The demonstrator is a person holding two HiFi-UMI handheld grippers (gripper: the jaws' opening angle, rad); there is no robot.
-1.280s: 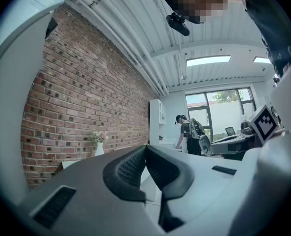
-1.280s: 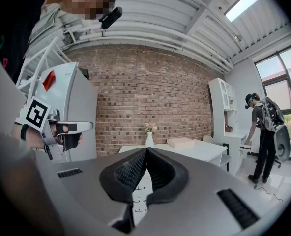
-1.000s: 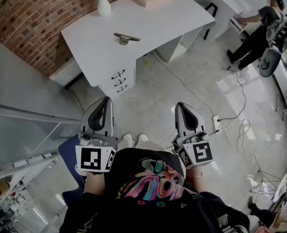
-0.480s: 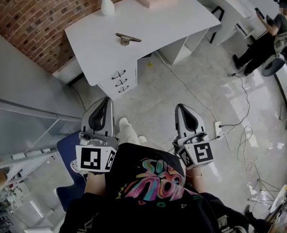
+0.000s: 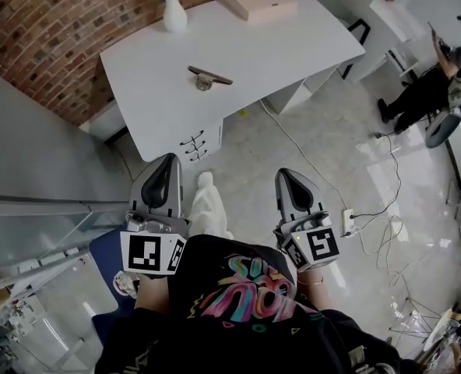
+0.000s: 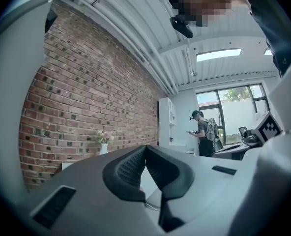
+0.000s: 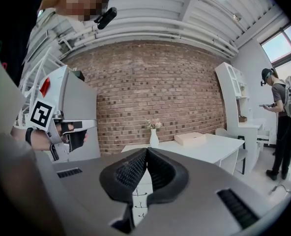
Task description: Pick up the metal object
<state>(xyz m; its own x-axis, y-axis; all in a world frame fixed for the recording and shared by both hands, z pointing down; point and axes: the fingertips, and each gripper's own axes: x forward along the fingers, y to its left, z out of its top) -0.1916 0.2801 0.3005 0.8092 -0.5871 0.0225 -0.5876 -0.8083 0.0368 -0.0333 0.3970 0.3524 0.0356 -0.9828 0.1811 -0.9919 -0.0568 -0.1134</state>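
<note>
Closest to us, below our black printed shirt, we hold both grippers out level over the pale floor. The left gripper has its jaws pressed together, the ribbed pads meeting at the tips with nothing between them. The right gripper is the same, closed tight and empty. Between the two we see our own foot in white stepping forward. Just right of the right gripper, a power strip lies on the floor, with a cable running from it towards the desk. Beyond the grippers stands the white desk, its drawer handles facing us. The metal object lies on the desktop near the middle, well apart from both grippers and touched by neither. Further back on the desk, a white vase with flowers stands at the far edge by the brick wall, and a flat pale box lies to its right. Far off at the right edge of the room, another person in dark clothes stands beside other white furniture.
</note>
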